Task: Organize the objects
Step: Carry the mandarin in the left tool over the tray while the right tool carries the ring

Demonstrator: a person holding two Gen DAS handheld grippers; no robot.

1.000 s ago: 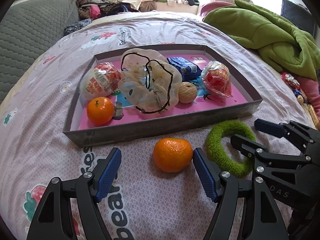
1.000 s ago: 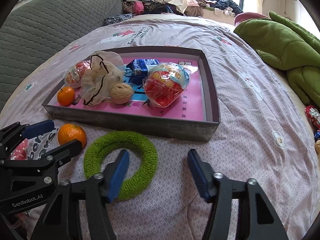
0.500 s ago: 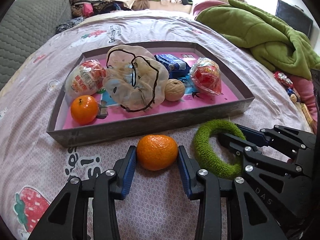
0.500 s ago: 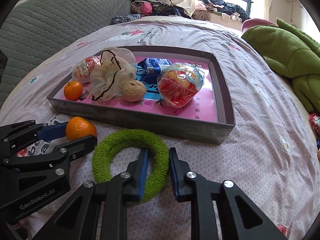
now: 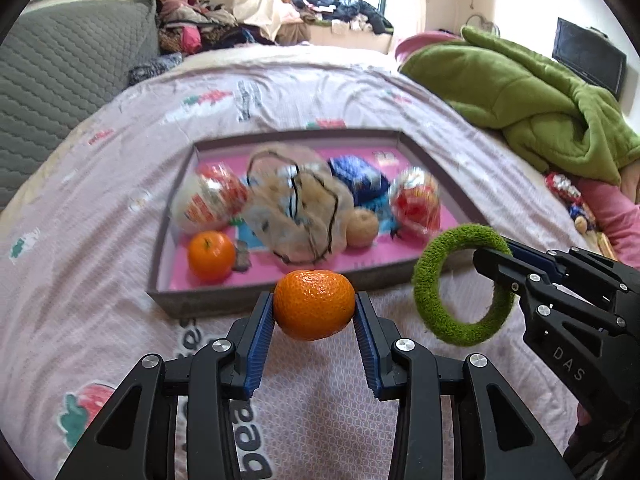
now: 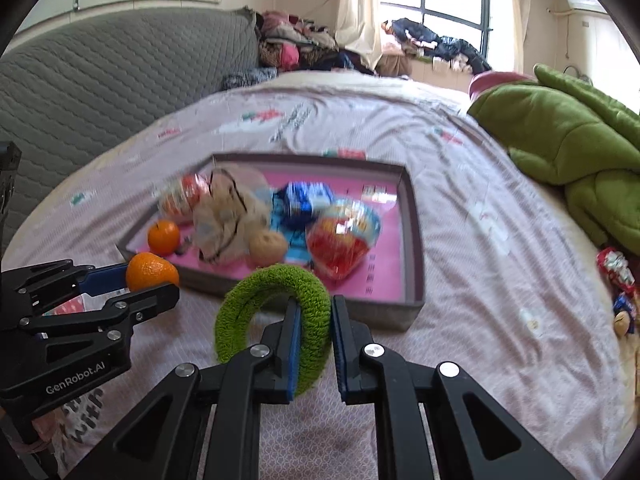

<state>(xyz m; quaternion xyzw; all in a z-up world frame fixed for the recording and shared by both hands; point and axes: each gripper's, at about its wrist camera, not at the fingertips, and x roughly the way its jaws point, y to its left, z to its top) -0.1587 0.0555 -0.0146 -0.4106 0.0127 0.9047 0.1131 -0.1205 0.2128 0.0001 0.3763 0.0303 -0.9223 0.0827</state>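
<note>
My left gripper [image 5: 315,312] is shut on an orange tangerine [image 5: 315,309] and holds it above the bedsheet, just in front of the grey tray [image 5: 256,304]; the tangerine also shows in the right wrist view [image 6: 150,271]. My right gripper [image 6: 313,320] is shut on a green fuzzy ring [image 6: 256,280], lifted off the bed; the ring also shows in the left wrist view [image 5: 430,272]. The tray with a pink floor [image 6: 416,240] holds a second tangerine [image 5: 211,256], a mesh pouch [image 5: 296,208], a walnut [image 5: 362,227], a blue packet [image 5: 358,178] and two wrapped snacks.
A green blanket [image 5: 532,100] lies at the right of the bed. A grey quilted headboard [image 6: 100,80] stands on the left. Clothes are piled at the far end by the window [image 5: 340,8]. Small wrapped items [image 6: 616,276] lie at the right edge.
Both grippers have risen off the bed with their loads: the left with the tangerine, the right with the green ring. The tray now looks farther away and blurred.
</note>
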